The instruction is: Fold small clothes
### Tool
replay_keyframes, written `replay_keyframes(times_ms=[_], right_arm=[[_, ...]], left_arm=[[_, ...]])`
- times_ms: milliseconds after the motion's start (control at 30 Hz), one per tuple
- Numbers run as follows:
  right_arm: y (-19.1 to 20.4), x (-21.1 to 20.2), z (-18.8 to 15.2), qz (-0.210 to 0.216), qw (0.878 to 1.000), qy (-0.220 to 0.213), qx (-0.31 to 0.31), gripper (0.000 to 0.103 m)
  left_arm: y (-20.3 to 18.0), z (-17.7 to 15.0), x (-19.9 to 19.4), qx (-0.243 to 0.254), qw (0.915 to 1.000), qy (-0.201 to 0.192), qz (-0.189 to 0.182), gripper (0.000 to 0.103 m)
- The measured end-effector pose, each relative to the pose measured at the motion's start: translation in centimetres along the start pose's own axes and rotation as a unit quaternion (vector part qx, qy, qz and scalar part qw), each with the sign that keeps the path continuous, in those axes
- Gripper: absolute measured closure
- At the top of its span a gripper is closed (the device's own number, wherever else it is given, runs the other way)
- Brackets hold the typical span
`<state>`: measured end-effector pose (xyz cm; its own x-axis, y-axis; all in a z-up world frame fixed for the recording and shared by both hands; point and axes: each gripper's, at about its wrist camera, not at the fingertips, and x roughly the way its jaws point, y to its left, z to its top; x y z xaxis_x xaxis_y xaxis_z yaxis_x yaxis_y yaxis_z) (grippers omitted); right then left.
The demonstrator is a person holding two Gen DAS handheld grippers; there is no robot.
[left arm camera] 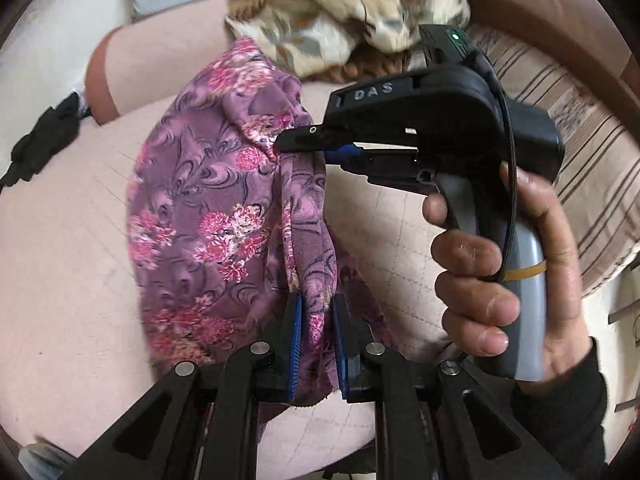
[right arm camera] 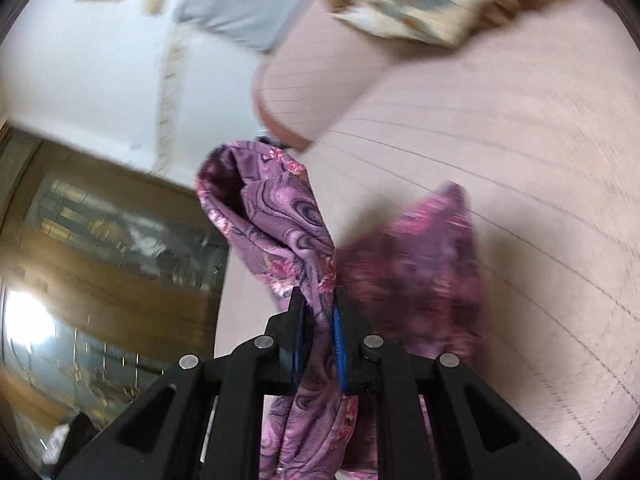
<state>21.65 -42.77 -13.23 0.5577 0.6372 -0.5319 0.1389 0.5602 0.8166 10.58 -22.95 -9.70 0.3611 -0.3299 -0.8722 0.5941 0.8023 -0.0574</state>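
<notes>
A small purple garment with pink flowers (left arm camera: 200,216) hangs above the pale pink bed sheet (left arm camera: 60,240). My left gripper (left arm camera: 316,304) is shut on a bunched edge of it near the bottom. In the left wrist view my right gripper (left arm camera: 288,144) comes in from the right, held by a hand, and is shut on the garment's upper edge. In the right wrist view the right gripper (right arm camera: 318,300) pinches a twisted fold of the garment (right arm camera: 280,232), the rest hanging blurred to the right.
A cream and brown patterned blanket (left arm camera: 344,16) lies heaped at the back of the bed. A striped cloth (left arm camera: 580,160) lies to the right. A black item (left arm camera: 44,140) sits at the left edge. A wooden cabinet (right arm camera: 100,240) stands beside the bed.
</notes>
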Motion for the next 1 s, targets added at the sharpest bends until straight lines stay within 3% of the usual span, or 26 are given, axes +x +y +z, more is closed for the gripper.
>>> replay_keyframes(times_ms=[167, 267, 333, 367, 400, 467, 600, 733, 833, 867, 933, 967, 1000], right_arm=[[-3.1, 2.2, 0.8, -0.047, 0.998, 0.034, 0.039, 0.090], [-3.4, 2.8, 0.9, -0.073, 0.996, 0.040, 0.039, 0.087], [-3.8, 2.6, 1.0, -0.091, 0.994, 0.032, 0.043, 0.083], [-4.1, 2.4, 1.1, -0.096, 0.994, 0.024, 0.050, 0.073], [-4.4, 1.9, 1.1, -0.099, 0.993, 0.011, 0.057, 0.066], [-5.0, 1.0, 1.2, -0.093, 0.994, -0.006, 0.064, 0.062], [-4.5, -0.8, 0.3, -0.081, 0.994, -0.029, 0.061, 0.056], [-2.8, -2.1, -2.6, -0.091, 0.995, -0.034, 0.038, 0.048], [-1.2, -3.1, -6.7, -0.155, 0.987, -0.040, -0.003, 0.048], [-0.7, -2.9, -7.7, -0.180, 0.983, -0.035, -0.017, 0.049], [-0.6, -2.8, -9.3, -0.179, 0.983, -0.022, -0.017, 0.076], [-0.4, -2.8, -10.0, -0.178, 0.984, -0.017, -0.022, 0.097], [0.0, -2.8, -10.7, -0.193, 0.981, -0.016, -0.031, 0.100]], left_arm=[[-0.7, 0.0, 3.7, -0.010, 0.9994, 0.033, 0.009, 0.089], [-0.4, 0.2, 4.6, -0.020, 0.9989, 0.037, -0.021, 0.083], [0.4, 0.4, 4.3, -0.020, 0.9975, 0.042, -0.054, 0.074], [0.8, 0.3, 3.9, -0.024, 0.9965, 0.041, -0.069, 0.072], [1.3, 0.1, 3.2, -0.027, 0.9956, 0.038, -0.081, 0.062], [2.8, -0.2, 1.9, -0.040, 0.9945, 0.024, -0.094, 0.052], [6.8, -1.4, -0.4, -0.075, 0.9941, 0.001, -0.078, 0.047], [10.7, -2.9, -0.3, -0.111, 0.9934, 0.010, -0.027, 0.044], [11.7, -4.7, 0.7, -0.122, 0.9921, 0.028, -0.010, 0.044], [12.1, -5.5, 1.2, -0.128, 0.9912, 0.034, -0.010, 0.044], [12.3, -6.7, 2.4, -0.137, 0.9895, 0.044, -0.006, 0.044], [12.4, -7.4, 2.6, -0.140, 0.9889, 0.049, -0.008, 0.044], [12.2, -8.1, 2.4, -0.140, 0.9888, 0.052, -0.008, 0.044]])
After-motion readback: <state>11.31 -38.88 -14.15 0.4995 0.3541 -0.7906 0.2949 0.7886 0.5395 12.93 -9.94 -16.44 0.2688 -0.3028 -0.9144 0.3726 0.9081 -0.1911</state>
